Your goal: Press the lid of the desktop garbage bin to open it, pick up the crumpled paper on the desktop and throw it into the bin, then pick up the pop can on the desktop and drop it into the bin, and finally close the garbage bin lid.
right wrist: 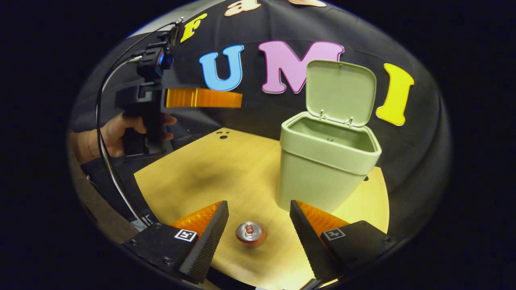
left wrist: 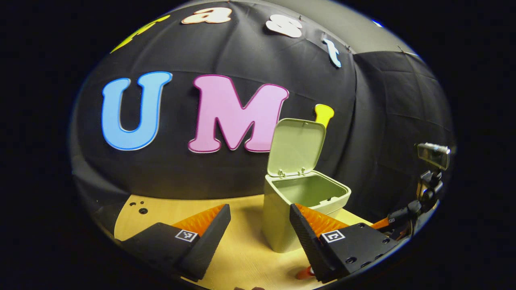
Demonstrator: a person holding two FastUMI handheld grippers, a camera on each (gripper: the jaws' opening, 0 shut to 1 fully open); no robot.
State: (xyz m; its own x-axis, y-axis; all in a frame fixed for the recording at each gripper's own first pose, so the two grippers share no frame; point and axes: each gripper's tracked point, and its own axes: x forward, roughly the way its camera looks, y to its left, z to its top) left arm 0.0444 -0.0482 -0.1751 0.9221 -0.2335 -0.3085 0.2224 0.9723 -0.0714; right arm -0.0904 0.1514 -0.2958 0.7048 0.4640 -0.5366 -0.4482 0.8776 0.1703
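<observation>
Hanging above the table, the right gripper has its fingers spread wide with nothing between them but air. Down below that gap stands the can, upright on the table and seen from above, its silver top facing up. It touches neither finger.

Just beyond the right finger is the bin, standing on the far right part of the table. Its lid is tipped up and back on its hinge, leaving the mouth open. What can be seen of the inside looks bare, though the bottom is hidden from this angle.

Far off to the left, a hand holds the left gripper up high above the table's left edge, with a cable looping down from it. From this side its two fingers overlap, so their spacing is not clear here.

In the left gripper view, the left gripper is plainly open and holds nothing. The bin stands close ahead of it, partly behind the right finger, lid raised. A small camera on a stand sits at the far right edge.
</observation>
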